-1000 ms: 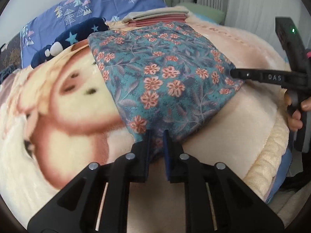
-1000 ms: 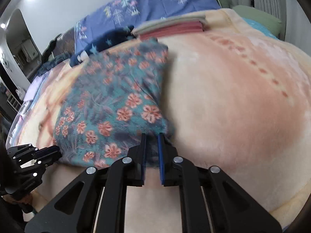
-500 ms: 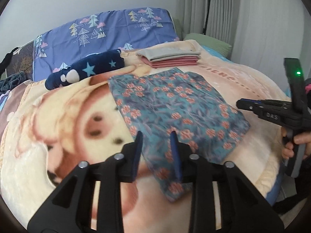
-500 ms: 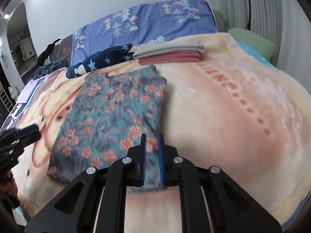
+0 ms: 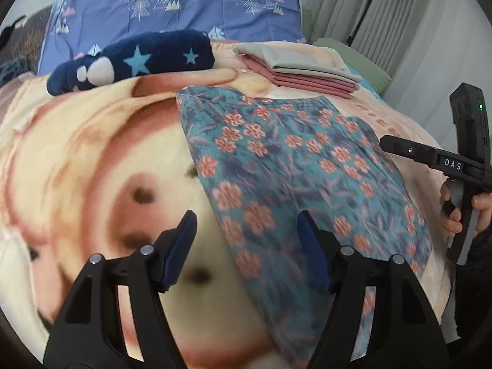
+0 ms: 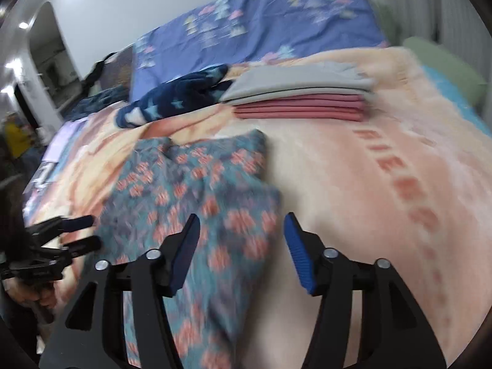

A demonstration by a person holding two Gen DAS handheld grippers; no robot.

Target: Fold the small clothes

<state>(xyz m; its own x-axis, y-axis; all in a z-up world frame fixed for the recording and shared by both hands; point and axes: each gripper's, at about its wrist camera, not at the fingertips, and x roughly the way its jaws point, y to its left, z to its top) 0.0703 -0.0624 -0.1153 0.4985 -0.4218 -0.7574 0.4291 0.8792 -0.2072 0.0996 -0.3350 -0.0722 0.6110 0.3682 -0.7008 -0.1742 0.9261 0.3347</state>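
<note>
The teal cotton garment printed with coral flowers [image 5: 295,166] looks light, limp and easily creased, best pinched at its near corners, while the left gripper [image 5: 246,240] and right gripper [image 6: 241,243] both gape wide, holding nothing.

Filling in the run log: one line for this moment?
left tongs: open | right tongs: open | floral cloth: flat on blanket, unheld

Bear-print blanket [image 5: 92,160] covers bed. Navy star plush [image 5: 138,61] near blue tree-print pillow [image 5: 184,9]. Green pillow [image 6: 446,64] at right, curtain [image 5: 399,30] behind.
</note>
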